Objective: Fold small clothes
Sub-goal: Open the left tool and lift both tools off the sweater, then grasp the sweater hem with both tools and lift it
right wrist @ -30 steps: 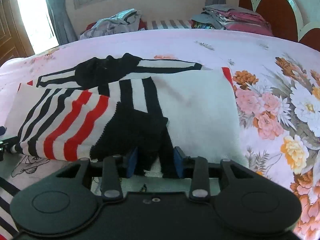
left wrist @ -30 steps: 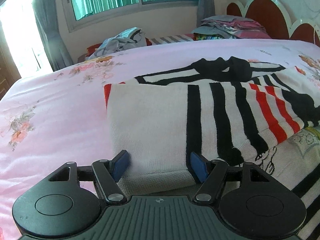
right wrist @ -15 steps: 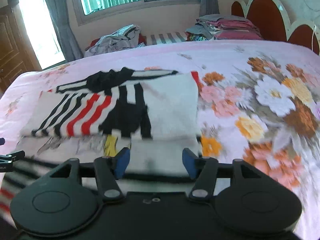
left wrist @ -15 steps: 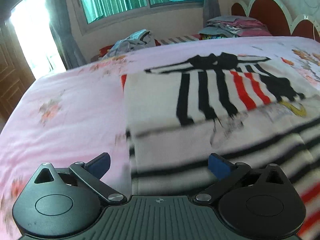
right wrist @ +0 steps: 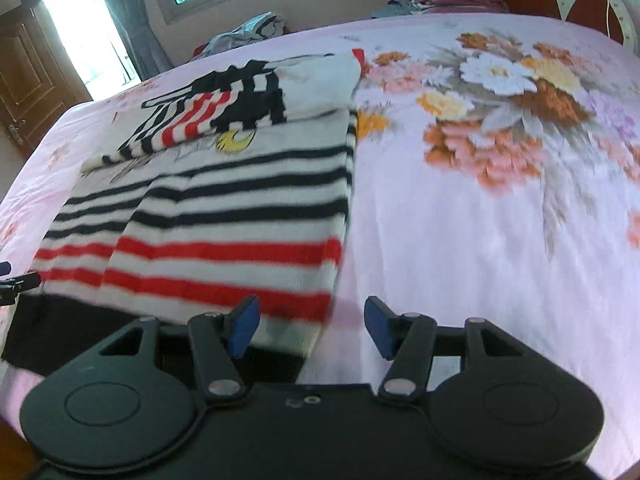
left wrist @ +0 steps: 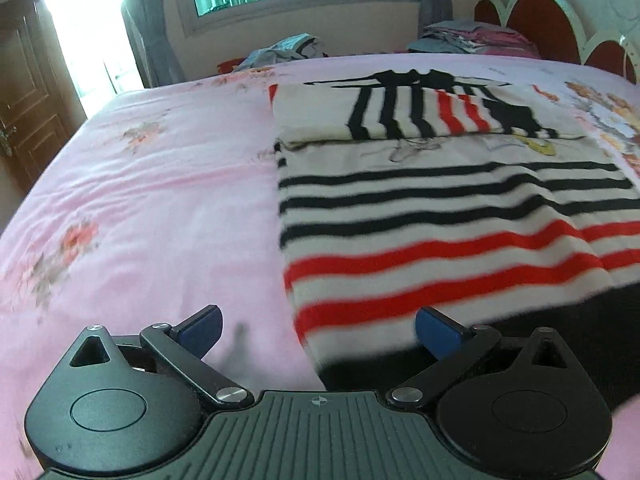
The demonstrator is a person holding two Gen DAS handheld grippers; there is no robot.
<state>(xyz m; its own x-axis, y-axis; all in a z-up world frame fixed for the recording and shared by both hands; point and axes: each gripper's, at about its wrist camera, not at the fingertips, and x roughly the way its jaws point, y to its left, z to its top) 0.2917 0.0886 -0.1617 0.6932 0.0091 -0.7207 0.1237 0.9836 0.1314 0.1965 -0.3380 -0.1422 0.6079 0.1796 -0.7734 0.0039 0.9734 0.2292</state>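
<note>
A striped knit sweater [left wrist: 440, 208], white with black and red stripes and a black hem, lies flat on the pink bed. Its sleeves are folded across the upper part [left wrist: 420, 116]. It also shows in the right wrist view [right wrist: 224, 208]. My left gripper [left wrist: 318, 330] is open and empty, at the sweater's near left hem corner. My right gripper [right wrist: 312, 328] is open and empty, at the near right hem corner. Part of the left gripper [right wrist: 16, 282] shows at the left edge of the right wrist view.
The pink floral bedsheet [left wrist: 140, 208] spreads left of the sweater and right of it [right wrist: 500, 200]. A heap of clothes [left wrist: 280, 50] and folded piles [left wrist: 472, 38] lie at the far side by the headboard [left wrist: 548, 24]. A wooden door [left wrist: 24, 112] stands left.
Both grippers have let go of the folded sleeves, opened wide and pulled back toward the sweater's hem. The sleeves now rest across the upper part of the sweater.
</note>
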